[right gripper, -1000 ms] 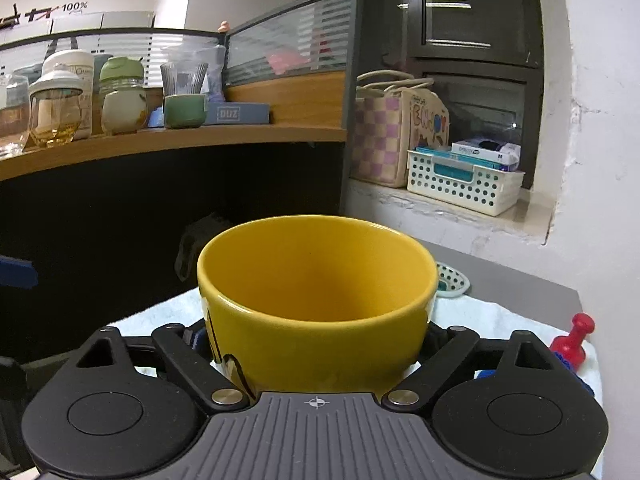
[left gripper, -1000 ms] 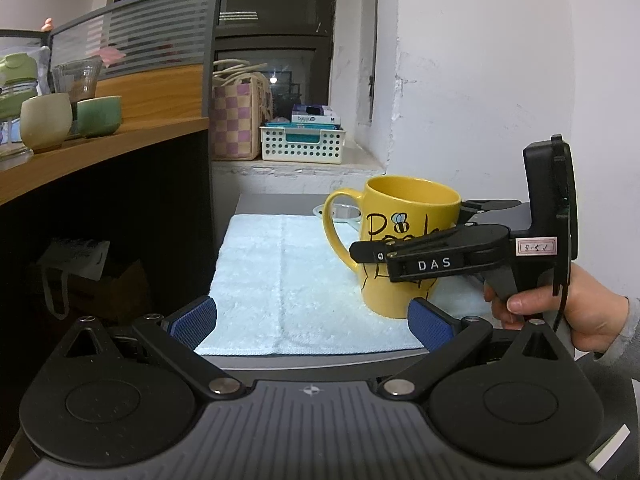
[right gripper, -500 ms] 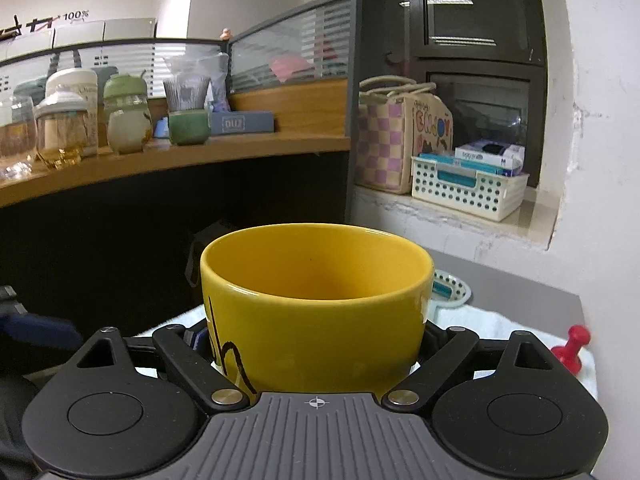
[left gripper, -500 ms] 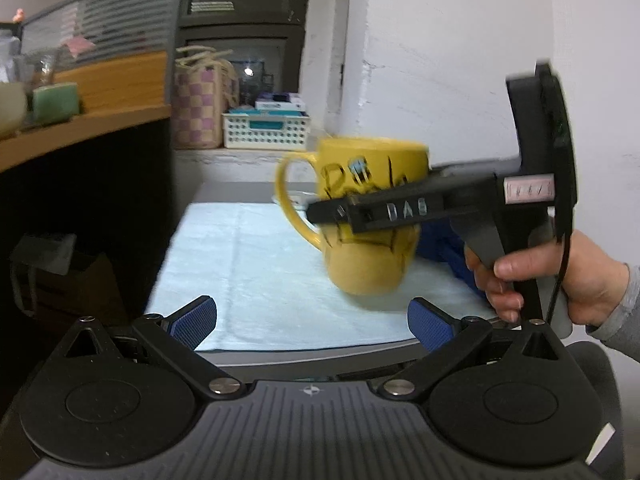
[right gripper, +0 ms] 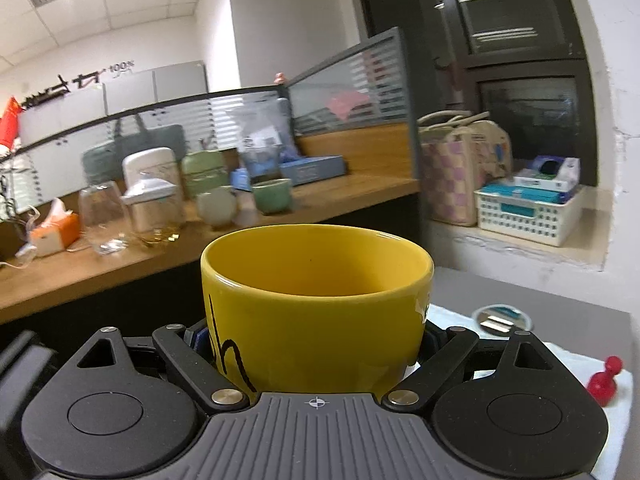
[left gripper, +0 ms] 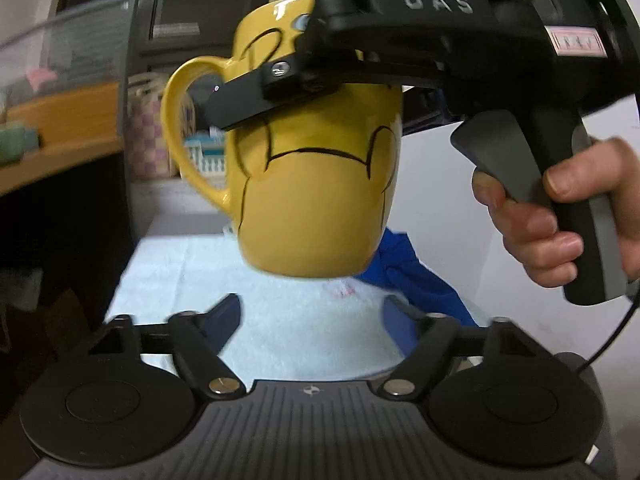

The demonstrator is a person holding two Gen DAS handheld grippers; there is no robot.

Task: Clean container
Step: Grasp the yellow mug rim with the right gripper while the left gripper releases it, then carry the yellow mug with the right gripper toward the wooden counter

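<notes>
1. The glossy yellow ceramic mug with black line drawing (left gripper: 316,184) hangs upright in the air above the pale blue terry towel (left gripper: 304,328), clear of it, with its mouth up and its looped handle pointing to the left of the left wrist view.
2. The right gripper (right gripper: 316,344) holds the mug, its two fingers pressed against opposite sides of the body just below the rim; in the left wrist view a person's hand (left gripper: 560,220) squeezes that gripper's trigger.
3. The left gripper (left gripper: 312,312) stands with its blue-padded fingers spread wide and nothing between them; it sits below and just in front of the mug's base.
4. A crumpled blue cloth (left gripper: 416,276) lies on the towel behind and to the right of the mug's base, near the left gripper's right finger.
5. Judgement: the free left gripper is the nearer one to the cloth, and the mug's open mouth faces upward, so any wiping tool would have to enter from above.
</notes>
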